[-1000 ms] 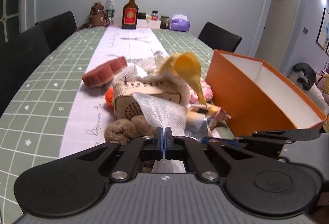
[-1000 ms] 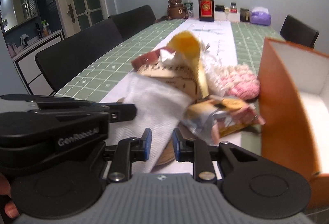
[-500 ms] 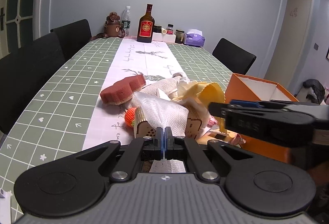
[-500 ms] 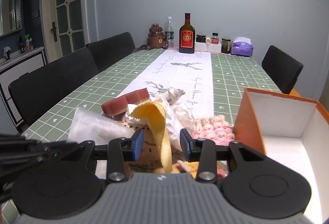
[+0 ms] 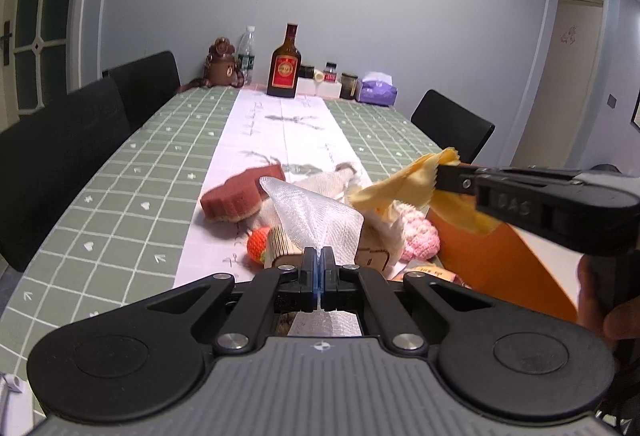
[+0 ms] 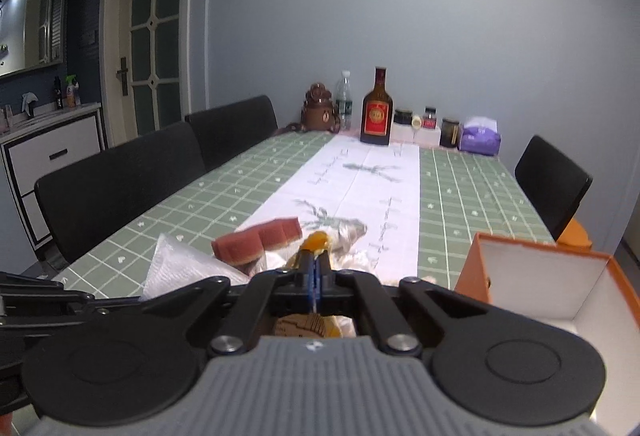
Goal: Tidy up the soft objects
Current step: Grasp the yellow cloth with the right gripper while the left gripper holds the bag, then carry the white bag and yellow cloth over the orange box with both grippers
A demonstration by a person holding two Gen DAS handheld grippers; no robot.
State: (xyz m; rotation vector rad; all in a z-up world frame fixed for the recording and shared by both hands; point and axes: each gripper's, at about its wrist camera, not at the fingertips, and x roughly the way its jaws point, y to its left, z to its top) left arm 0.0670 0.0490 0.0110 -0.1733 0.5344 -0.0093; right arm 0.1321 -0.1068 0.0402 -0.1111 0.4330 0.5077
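Left tool (image 5: 319,256) clamped tight on a translucent white mesh cloth (image 5: 316,212); the cloth fans up and out from the pinched blue pads, held above the pile. Right tool (image 6: 316,268) pressed together on a thin yellow cloth (image 5: 396,188); from the left wrist view the cloth hangs from its black fingers in the air, just over the near wall of the open orange cardboard box with white inside (image 5: 492,252). A hand (image 5: 612,312) grips the right tool's handle at the frame edge. Pile of soft things on the white runner of the green checked worktop (image 5: 132,196): reddish-brown scalloped sponge (image 5: 240,196), small orange knitted ball (image 5: 258,242), pink crocheted piece (image 5: 420,232) touching the box wall, beige cloth (image 5: 328,180), light wooden house-shaped block (image 5: 288,248) partly hidden by the mesh. Far end of the worktop: dark bottle with red label (image 5: 285,64), clear plastic bottle (image 5: 246,54), brown bear figure (image 5: 222,64), small jars (image 5: 338,78), purple tissue pack (image 5: 378,90). Black chairs (image 5: 68,148) along both sides.
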